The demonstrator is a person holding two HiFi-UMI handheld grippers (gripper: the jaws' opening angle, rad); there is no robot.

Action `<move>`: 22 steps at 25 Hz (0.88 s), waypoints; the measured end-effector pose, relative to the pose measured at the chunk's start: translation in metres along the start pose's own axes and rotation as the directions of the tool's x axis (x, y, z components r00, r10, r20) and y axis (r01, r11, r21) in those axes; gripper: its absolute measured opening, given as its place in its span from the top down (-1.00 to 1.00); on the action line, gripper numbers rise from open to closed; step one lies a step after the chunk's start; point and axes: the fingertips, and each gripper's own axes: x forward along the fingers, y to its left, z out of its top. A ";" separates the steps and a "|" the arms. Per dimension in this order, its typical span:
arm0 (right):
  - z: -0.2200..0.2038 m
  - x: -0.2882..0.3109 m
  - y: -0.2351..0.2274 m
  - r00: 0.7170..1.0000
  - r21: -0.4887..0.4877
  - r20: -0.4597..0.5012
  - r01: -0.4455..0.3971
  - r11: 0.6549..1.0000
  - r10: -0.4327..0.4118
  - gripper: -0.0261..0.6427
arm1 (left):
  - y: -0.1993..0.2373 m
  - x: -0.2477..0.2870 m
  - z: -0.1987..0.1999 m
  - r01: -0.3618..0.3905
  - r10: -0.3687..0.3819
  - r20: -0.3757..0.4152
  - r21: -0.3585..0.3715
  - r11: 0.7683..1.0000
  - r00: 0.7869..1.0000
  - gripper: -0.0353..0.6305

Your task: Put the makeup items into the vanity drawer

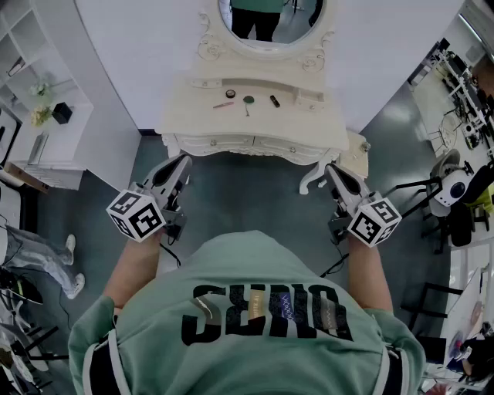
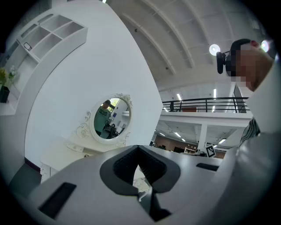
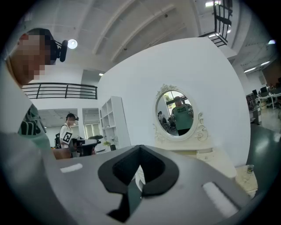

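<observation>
A cream vanity (image 1: pixel 255 127) with an oval mirror (image 1: pixel 270 19) stands ahead of me. On its top lie a small round item (image 1: pixel 230 93), a pink stick (image 1: pixel 224 105), a green-headed brush (image 1: pixel 248 100) and a dark tube (image 1: pixel 275 100). Its front drawers (image 1: pixel 255 143) are closed. My left gripper (image 1: pixel 182 162) and right gripper (image 1: pixel 332 171) hover short of the vanity's front, both shut and empty. The left gripper (image 2: pixel 140 167) faces the mirror (image 2: pixel 109 117). The right gripper (image 3: pixel 139 167) also sees the mirror (image 3: pixel 175 114).
A white shelf unit (image 1: pixel 38 92) stands at the left wall. A small stool (image 1: pixel 356 153) sits beside the vanity's right leg. Chairs and stands (image 1: pixel 451 193) crowd the right side. A second person (image 3: pixel 68 132) stands far back; legs (image 1: pixel 46 262) show at the left.
</observation>
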 end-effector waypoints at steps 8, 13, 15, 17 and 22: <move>0.001 -0.002 -0.008 1.000 -0.001 0.003 0.002 1.000 -0.002 0.90 | -0.001 0.003 0.003 -0.008 0.008 0.006 0.000 1.000 1.000 0.90; 0.001 0.000 -0.017 1.000 -0.002 0.004 0.003 1.000 -0.003 0.90 | -0.001 0.012 0.001 -0.010 0.010 -0.002 0.004 1.000 1.000 0.90; 0.002 0.001 -0.023 1.000 0.002 0.008 0.009 1.000 -0.009 0.90 | -0.001 0.018 -0.001 -0.009 0.009 -0.003 0.006 1.000 1.000 0.90; 0.006 0.000 -0.032 1.000 0.008 0.017 0.021 1.000 -0.021 0.90 | -0.003 0.025 -0.001 -0.011 0.011 -0.004 0.008 1.000 1.000 0.90; 0.016 0.003 -0.049 1.000 0.000 0.013 0.015 1.000 -0.015 0.90 | -0.015 0.047 -0.002 -0.011 0.011 0.001 0.011 1.000 1.000 0.89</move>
